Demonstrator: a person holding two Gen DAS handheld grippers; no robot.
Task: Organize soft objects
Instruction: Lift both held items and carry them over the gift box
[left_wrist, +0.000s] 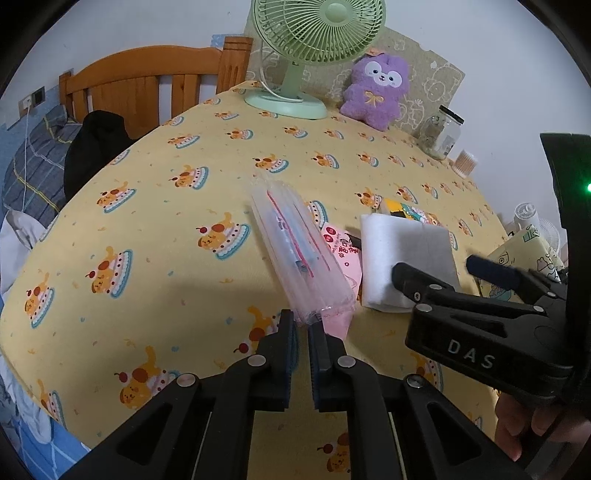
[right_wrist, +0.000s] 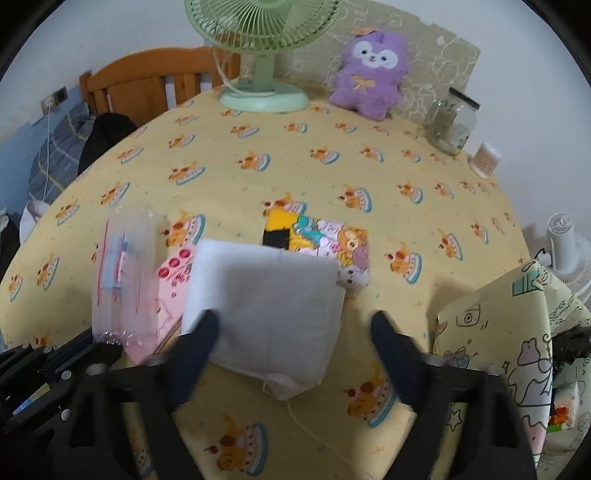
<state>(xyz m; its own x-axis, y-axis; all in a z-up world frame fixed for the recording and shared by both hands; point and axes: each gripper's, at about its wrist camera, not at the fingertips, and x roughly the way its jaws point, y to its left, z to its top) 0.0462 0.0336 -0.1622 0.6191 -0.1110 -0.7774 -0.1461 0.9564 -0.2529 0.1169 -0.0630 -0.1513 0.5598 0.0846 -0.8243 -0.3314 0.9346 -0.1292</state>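
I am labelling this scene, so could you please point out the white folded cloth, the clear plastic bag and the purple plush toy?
white folded cloth (right_wrist: 266, 306), right wrist view, middle of its top face.
clear plastic bag (left_wrist: 291, 243), left wrist view, mid-length.
purple plush toy (right_wrist: 365, 88), right wrist view, belly by the bow.

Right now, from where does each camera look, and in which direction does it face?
Left wrist: sits on the left gripper, looking forward across the table toward the fan; its fingers are pinched on a clear bag; the right gripper and a bit of hand show at right.
Right wrist: sits on the right gripper, facing the same way; its fingers spread open around a white pad; the left gripper shows at lower left.
Shared: fan, purple plush, jar, bag, pad.
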